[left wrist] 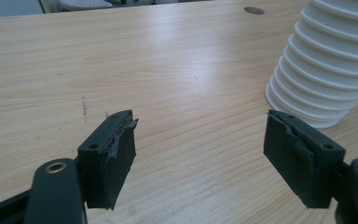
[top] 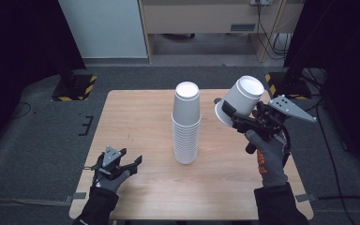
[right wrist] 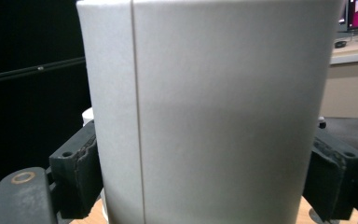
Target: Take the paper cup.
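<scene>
Black tongs point(top: 228, 112) with grey three-cornered plates; grey gloves, dark sleeves.

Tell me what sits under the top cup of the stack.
Under the top cup the stack shows many nested white rims down to the table. Their bodies are covered.
</scene>
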{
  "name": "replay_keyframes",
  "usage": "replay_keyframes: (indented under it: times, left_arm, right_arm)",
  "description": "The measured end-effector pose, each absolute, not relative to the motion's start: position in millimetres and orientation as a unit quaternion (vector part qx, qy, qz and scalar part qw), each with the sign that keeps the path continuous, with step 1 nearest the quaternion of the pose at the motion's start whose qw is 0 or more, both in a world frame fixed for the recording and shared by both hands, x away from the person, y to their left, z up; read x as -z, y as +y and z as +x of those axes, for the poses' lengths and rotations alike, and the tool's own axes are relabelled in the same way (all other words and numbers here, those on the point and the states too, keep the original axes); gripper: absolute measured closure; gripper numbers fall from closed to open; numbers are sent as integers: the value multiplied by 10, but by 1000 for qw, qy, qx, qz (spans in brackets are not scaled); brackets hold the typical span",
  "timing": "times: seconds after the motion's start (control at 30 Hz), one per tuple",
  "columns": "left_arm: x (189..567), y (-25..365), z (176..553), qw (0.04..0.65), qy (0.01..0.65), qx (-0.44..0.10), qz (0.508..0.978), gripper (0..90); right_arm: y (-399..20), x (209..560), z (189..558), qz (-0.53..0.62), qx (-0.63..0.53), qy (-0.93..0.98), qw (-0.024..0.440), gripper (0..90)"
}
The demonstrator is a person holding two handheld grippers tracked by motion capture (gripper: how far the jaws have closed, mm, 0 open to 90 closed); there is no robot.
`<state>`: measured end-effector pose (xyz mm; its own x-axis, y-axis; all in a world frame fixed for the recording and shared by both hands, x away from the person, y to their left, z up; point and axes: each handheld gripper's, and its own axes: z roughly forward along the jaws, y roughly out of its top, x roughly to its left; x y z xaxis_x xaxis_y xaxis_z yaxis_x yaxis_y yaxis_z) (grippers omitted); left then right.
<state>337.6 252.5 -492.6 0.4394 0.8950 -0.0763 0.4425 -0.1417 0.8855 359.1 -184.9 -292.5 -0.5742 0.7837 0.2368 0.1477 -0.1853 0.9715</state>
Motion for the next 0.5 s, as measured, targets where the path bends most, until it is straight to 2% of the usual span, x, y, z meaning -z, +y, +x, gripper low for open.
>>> replay_keyframes:
  times: [0.5]
  left_arm:
    - [4934, 2490, 3380, 470, 455, -244, 716, 243]
  right_arm:
    - [-2019, 3259, 3538, 418, -657, 588, 221, 149]
